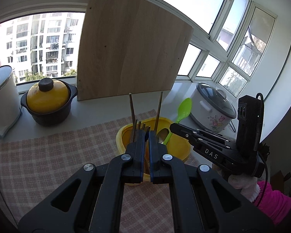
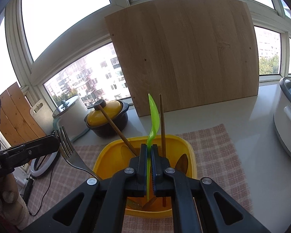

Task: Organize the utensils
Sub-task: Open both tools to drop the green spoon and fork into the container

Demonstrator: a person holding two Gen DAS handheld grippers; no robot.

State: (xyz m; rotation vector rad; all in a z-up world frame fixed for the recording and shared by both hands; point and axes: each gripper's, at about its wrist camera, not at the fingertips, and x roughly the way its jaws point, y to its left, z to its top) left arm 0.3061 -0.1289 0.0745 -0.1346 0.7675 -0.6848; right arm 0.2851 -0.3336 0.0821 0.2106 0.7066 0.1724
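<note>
both grippers are working over the yellow plastic tub (image 2: 190,145) sitting on the pink checked cloth (image 2: 219,145) on the pale bench (image 2: 242,116). the right gripper (image 2: 149,151) is clenching the flat handle of a lime-green plastic spoon (image 2: 153,112), its bowl pointing up and away, directly above the tub. the left gripper (image 1: 147,136) is clamping a silver metal fork (image 2: 67,147) by its handle, tines standing up past the fingertips, at the tub's near-left rim.

judging by this, the step in hand is dropping utensils into the tub: both are being carried in, neither is released yet. the next move calls for lowering each one inside the rim, then letting the jaws part so it settles among the others without tipping the tub or knocking the sticks.

counting what is showing: one green spoon, one fork, two brown wooden chopsticks (image 2: 163,124) leaning upright in the tub, and what appears to be one wooden spoon (image 2: 182,165) lying inside it. beyond the cloth, one black pot with a yellow lid (image 1: 48,101), one white flowered rice cooker (image 1: 213,106) and one wooden board (image 1: 130,54) are standing along the window.
</note>
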